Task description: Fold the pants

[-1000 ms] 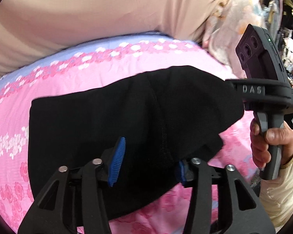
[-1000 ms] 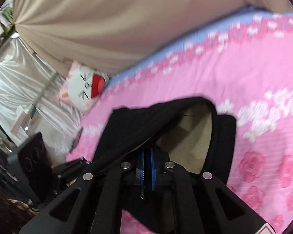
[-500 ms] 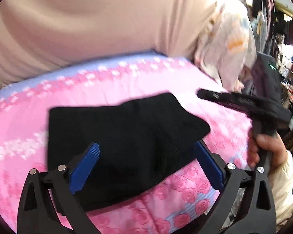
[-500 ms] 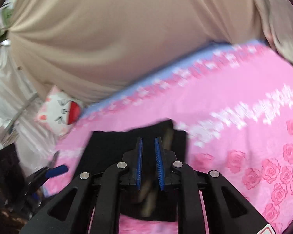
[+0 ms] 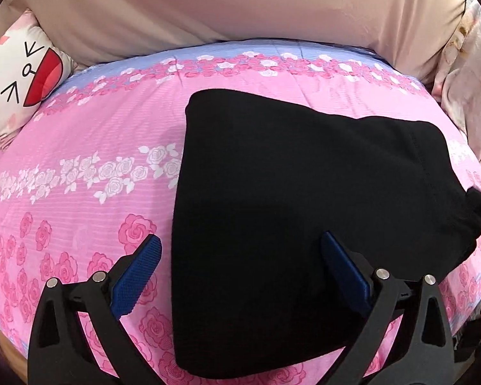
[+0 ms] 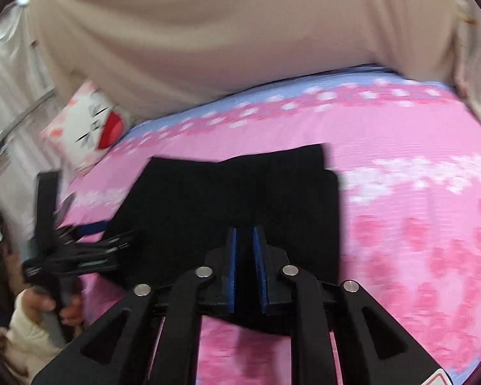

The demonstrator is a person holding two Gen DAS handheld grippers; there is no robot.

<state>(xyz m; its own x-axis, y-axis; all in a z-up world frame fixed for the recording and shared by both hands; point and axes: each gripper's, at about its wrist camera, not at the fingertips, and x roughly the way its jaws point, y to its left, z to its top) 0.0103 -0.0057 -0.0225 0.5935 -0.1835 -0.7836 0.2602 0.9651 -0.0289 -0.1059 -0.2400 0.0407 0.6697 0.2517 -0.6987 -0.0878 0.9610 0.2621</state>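
The black pants lie folded in a flat rectangle on the pink rose-print bedspread. My left gripper is wide open and empty above the pants' near left edge. In the right wrist view the pants lie flat ahead. My right gripper hovers above their near edge, its blue pads a narrow gap apart with nothing between them. The left gripper shows at the left of that view, held in a hand.
A white cartoon-face pillow leans at the bed's back left; it also shows in the right wrist view. A beige curtain hangs behind the bed. A floral cloth hangs at the right.
My right gripper let go of the pants and drew back and up. My left gripper opened wide and pulled back. The pants dropped flat onto the bed.
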